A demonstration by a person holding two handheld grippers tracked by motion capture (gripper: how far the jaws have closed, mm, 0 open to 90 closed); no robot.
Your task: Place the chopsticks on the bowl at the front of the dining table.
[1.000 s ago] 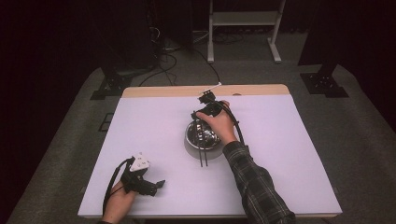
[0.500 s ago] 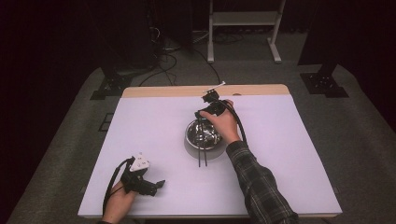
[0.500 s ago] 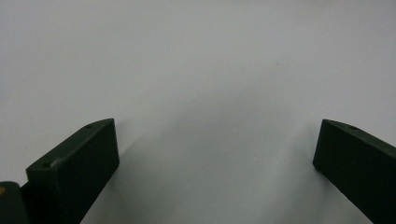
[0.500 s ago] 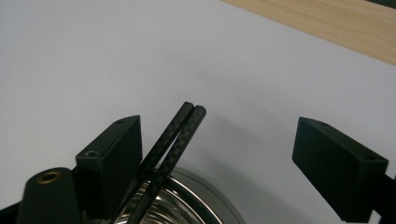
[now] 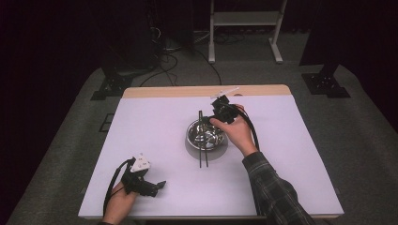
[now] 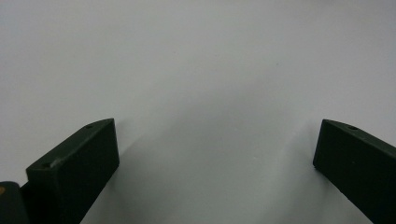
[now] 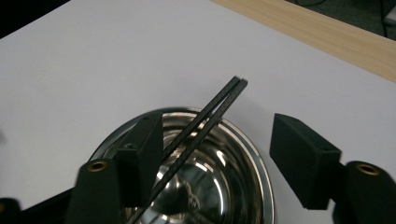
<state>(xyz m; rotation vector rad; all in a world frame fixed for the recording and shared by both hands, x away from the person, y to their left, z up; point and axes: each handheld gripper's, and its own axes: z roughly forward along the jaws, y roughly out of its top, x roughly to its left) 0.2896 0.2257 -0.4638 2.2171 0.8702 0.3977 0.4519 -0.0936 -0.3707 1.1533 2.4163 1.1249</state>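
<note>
White tabletop (image 5: 141, 136) stretches away to the left of the steel bowl (image 5: 206, 136), and down in that near-left stretch, well apart from the bowl, the left tool (image 5: 157, 186) lies low on the surface in the person's left hand (image 5: 119, 204). Its jaws stand wide with nothing but bare white sheet between them.

At the bowl itself, a pair of black chopsticks (image 5: 202, 140) lies side by side across the rim, one end jutting past the far edge and the other past the near edge onto the tabletop. Just beyond the bowl's far-right rim hangs the right tool (image 7: 219, 154), gripped by the right hand (image 5: 237, 131) in a plaid sleeve. Its jaws have just been closing and now stand part-way; the chopsticks run close along the left jaw, but the pads do not press on them.

Judging by this, the chopsticks are already laid on the bowl and set free, so little seems left but to draw the right tool clear.

A pale wooden strip (image 5: 164, 91) edges the tabletop beyond the bowl; farther off lie grey carpet, cables, stand feet and a dark room.
</note>
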